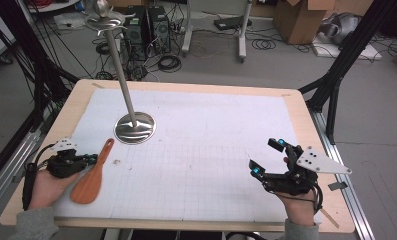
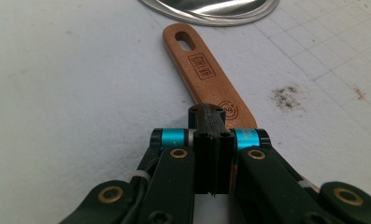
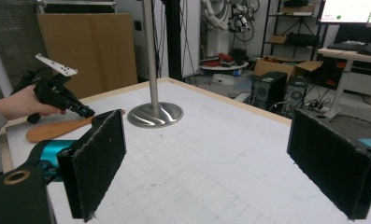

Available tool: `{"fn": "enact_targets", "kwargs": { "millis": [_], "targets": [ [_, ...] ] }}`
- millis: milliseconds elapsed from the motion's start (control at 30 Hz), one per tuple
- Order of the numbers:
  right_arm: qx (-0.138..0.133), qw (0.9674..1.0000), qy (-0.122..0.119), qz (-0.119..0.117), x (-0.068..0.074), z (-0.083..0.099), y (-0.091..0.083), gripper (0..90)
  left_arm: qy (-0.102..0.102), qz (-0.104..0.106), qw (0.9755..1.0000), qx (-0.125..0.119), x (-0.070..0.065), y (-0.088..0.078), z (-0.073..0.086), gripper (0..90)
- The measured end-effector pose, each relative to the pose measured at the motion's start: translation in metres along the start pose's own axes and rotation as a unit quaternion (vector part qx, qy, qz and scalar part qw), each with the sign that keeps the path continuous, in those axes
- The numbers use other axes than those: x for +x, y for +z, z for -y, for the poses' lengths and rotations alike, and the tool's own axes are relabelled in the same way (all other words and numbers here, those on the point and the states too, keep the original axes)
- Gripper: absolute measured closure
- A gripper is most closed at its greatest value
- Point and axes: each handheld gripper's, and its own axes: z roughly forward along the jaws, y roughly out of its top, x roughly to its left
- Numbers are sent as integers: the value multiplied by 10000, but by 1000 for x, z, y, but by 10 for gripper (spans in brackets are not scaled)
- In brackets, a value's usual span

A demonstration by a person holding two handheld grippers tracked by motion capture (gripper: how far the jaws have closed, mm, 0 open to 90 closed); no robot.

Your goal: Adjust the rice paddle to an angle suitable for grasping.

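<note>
jaws of the left gripper (image 2: 206, 122) were pressed flat together with nothing between them, their tips hanging just over the handle of the flat reddish-brown wooden spatula (image 2: 206, 74); whether they touched the wood could not be told. in the high view that left gripper (image 1: 92, 158) sat at the lower left of the frame, just beside the spatula (image 1: 92, 174), which lay flat on the white gridded mat (image 1: 206, 165) with its slotted handle end toward the upper right and its broad blade toward the bottom edge. above the handle end stood the round polished steel base of a tall metal stand (image 1: 134, 127), near the spatula but apart from it.

jaws of the right gripper (image 1: 267, 157) stood wide apart and held nothing, at the lower right of the high view, well apart from the spatula. in the right gripper view its two black pads (image 3: 99, 163) framed bare mat, with the spatula (image 3: 57, 129) at the left.
</note>
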Motion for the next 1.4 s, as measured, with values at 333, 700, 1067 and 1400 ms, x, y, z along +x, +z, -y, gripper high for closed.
{"fn": "enact_targets", "kwargs": {
  "millis": [333,700,1067,1400],
  "targets": [
    [27,10000,39,-25,1,0,1,104,174,243,9995,37,-7,5,-3,895],
    [39,10000,11,-40,0,1,2,104,389,496,9980,94,-16,8,-6,895],
    [53,10000,24,-45,1,1,2,104,633,514,9964,220,-25,12,-11,895],
    [111,9999,41,-69,1,2,4,104,815,494,9949,333,-33,16,-16,895]
  ]
}}
